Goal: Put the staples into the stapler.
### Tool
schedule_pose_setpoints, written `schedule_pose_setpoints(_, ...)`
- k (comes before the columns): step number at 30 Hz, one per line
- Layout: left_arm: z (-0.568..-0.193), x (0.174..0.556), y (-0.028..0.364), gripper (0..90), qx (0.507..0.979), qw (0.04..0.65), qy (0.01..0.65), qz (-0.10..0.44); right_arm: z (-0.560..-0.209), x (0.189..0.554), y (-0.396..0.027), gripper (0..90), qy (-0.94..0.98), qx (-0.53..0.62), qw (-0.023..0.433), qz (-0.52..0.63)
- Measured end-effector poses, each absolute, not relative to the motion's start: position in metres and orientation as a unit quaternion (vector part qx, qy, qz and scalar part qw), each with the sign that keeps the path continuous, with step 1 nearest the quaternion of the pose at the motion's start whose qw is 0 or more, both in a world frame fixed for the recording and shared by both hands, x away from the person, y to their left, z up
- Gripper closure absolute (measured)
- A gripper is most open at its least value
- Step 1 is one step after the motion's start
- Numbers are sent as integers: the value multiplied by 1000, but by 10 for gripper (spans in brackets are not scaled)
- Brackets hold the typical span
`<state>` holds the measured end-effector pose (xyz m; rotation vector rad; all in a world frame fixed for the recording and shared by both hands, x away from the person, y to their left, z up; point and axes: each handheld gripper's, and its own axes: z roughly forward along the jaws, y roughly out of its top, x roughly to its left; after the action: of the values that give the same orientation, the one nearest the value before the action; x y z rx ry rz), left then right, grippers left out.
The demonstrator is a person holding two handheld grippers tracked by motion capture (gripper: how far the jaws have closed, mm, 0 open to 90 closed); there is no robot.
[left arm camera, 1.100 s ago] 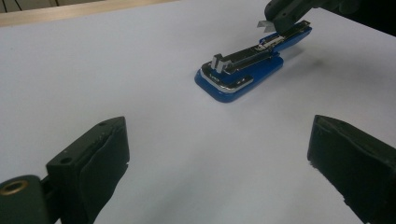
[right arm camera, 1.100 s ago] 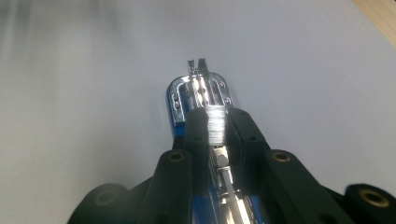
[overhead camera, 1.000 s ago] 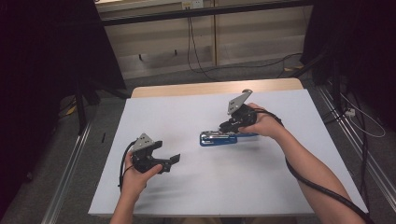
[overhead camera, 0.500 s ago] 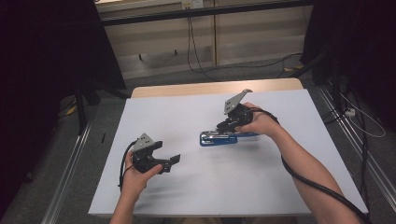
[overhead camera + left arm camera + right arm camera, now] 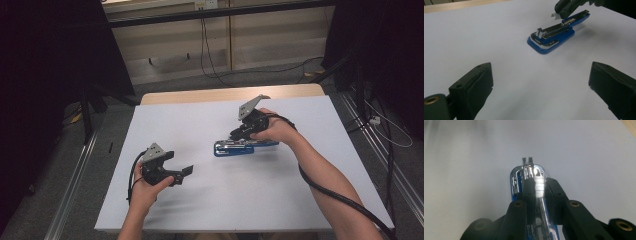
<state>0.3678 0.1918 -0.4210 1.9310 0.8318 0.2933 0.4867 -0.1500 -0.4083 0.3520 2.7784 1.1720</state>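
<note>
stapler: blue stapler (image 5: pixel 239 146) lies flat on the white table (image 5: pixel 310 200), open, its metal staple channel bare. It is the landmark for every place below.
right tool: right gripper (image 5: pixel 243 131) sits over the stapler's rear half, jaws nearly closed on a small silvery strip of staples (image 5: pixel 539 186). In the left gripper view that strip (image 5: pixel 555 16) hangs just above the channel, not yet seated.
left tool: left gripper (image 5: pixel 181 172) rests on the table, well apart from the stapler on the near-left side, jaws wide apart, nothing between them.
risk 1: the strip may land crooked or beside the channel; cause would be a tilted hold, as the strip looks angled against the rail.
risk 2: the stapler may slide or swing when the strip pushes along the rail; cause is that nothing pins the base, the left gripper being far off.
risk 3: the strip may snap or slip out; cause is a thin, brittle piece pinched at one end.
view note, left gripper view: shows the gap between strip and channel from the side, and the stapler's open top.
view note, right gripper view: looks down the rail, showing how strip and channel line up; the gap cannot be judged there.
view note, high view: shows both hands and the spacing; the strip is too small to make out.
</note>
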Motion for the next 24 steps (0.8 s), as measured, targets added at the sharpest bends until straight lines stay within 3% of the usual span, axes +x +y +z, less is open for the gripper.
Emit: schedule_pose_setpoints(24,-422,369,192,58,795,488,341,115,-412,494,-140,795,916,115,55,381)
